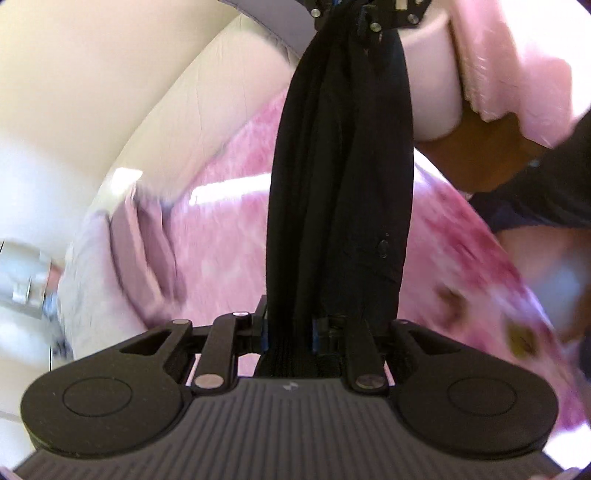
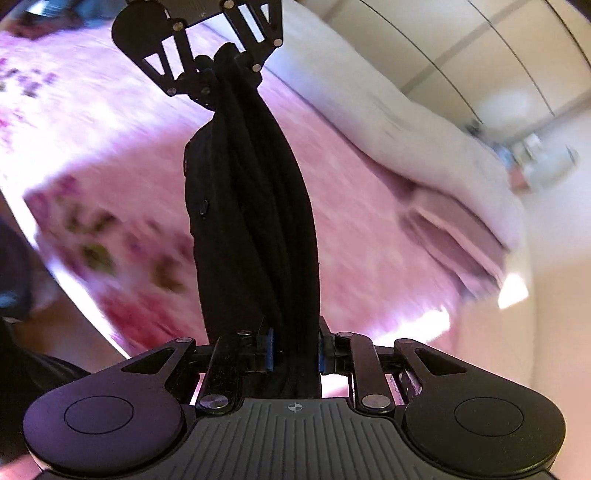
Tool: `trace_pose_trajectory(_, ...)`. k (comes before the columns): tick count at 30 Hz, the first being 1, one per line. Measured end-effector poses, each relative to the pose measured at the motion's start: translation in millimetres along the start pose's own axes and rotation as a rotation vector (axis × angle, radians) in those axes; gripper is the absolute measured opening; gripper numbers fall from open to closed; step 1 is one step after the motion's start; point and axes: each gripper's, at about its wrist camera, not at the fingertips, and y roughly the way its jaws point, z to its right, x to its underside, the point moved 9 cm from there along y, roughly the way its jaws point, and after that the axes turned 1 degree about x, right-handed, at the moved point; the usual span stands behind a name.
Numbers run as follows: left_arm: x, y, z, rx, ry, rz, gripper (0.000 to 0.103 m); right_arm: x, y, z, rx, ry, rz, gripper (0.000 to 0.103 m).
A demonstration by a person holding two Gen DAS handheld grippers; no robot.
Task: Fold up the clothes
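Left wrist view shows our left gripper (image 1: 290, 332) with its jaws clamped on a bunched end of the black garment (image 1: 340, 192), and the cloth runs taut from there up to our right gripper (image 1: 364, 22) at the top of the picture, which pinches the other end. The right wrist view gives the mirror of it: the right gripper (image 2: 295, 350) is closed on the gathered black garment (image 2: 255, 206), and the left gripper (image 2: 207, 77) holds it at the far end. We hold it this way, we judge, so the piece hangs stretched between two points, clear of the bed (image 1: 229, 236) with its pink flowered cover below, and falls into straight pleats instead of a crumpled heap. A small button (image 1: 383, 248) shows on the fabric, so it may be a shirt or trousers; we cannot tell which. Both views are blurred around the cloth. Next, in our judgement, comes lowering it flat onto the bed, keeping the tension even so no twist sets in
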Motion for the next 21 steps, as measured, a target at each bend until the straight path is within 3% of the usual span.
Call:
trace_pose_trajectory(8,-146.4,199.8,-136.5,-0.005,-0.052,-0.054,0.018,181.5,115.5,217.5,0.042,-0.039,-0.01,0.018)
trace_pose_trajectory(12,-184.3,272.4,-184.9,-0.074,-0.063,-0.073,0.017,241.8,171.5,302.6,0.125,-0.06,0.006,0.019)
trace_pose_trajectory(16,-189.2,352.3,-169.0,-0.061,-0.11,-0.116,0.017,297.2,240.2,326.2,0.158,-0.035,0.047,0.019)
trace_pose_trajectory(21,-157.9,413.5,-92.5,0.038,-0.136,-0.212,0.017,343.8,322.9,274.7,0.039,-0.009,0.005,0.019)
